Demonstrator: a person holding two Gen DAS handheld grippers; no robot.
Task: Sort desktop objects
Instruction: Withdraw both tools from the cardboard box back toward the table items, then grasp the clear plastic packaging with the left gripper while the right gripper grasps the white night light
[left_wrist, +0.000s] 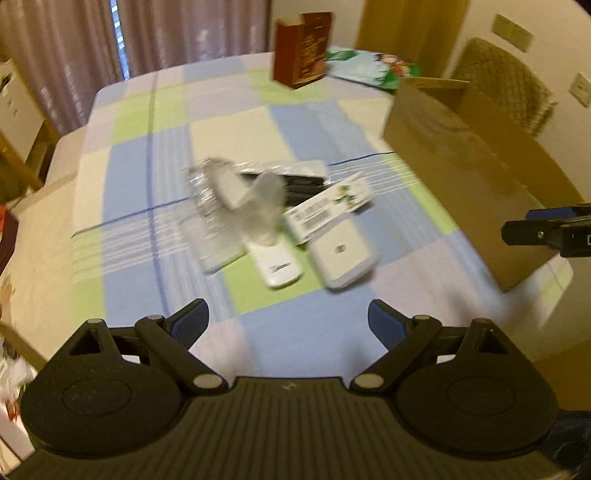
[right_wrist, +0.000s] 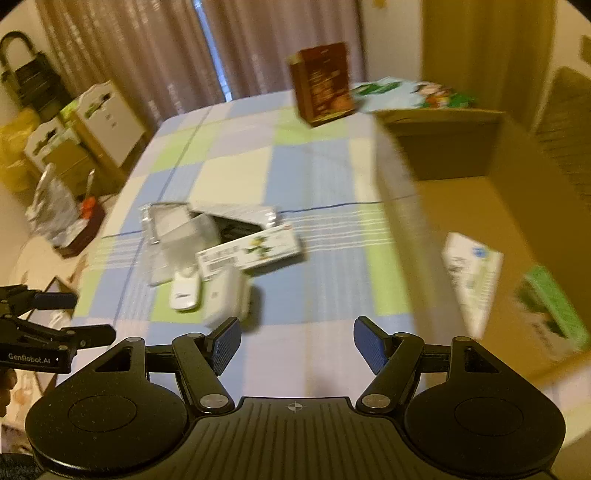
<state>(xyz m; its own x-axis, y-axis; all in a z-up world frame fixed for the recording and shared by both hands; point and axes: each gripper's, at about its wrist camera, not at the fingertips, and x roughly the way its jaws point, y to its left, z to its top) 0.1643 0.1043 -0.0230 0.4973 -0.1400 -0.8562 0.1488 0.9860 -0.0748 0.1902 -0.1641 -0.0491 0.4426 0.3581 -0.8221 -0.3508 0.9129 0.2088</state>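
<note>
Table (left_wrist: 155, 122), checked cloth of blue, green and cream; entries run left to right.

- Left hand-held gripper (left_wrist: 288, 321): jaws spread wide, holding nothing, poised over the near edge facing the heap, a likely stance for a pick.
- Heap at the table's centre, pieces touching or overlapping, apparently unsorted:
  - clear plastic packaging (left_wrist: 218, 206), leftmost;
  - white remote control (left_wrist: 275, 264), partly beneath it;
  - white adapter-like block (left_wrist: 341, 258), just beside the remote;
  - printed carton (left_wrist: 328, 206), lying across their far ends;
  - dark flat item (left_wrist: 295, 181), too blurred to name, behind.
- Brown carton (left_wrist: 301, 48): upright near the far edge.
- Right hand-held gripper (right_wrist: 295, 343): jaws spread wide, holding nothing, over the near edge.
- Cardboard box (right_wrist: 480, 206): open, at the right edge, probably the sorting bin, since it holds a white packet (right_wrist: 472, 280) and a green-and-white box (right_wrist: 554, 314).
</note>
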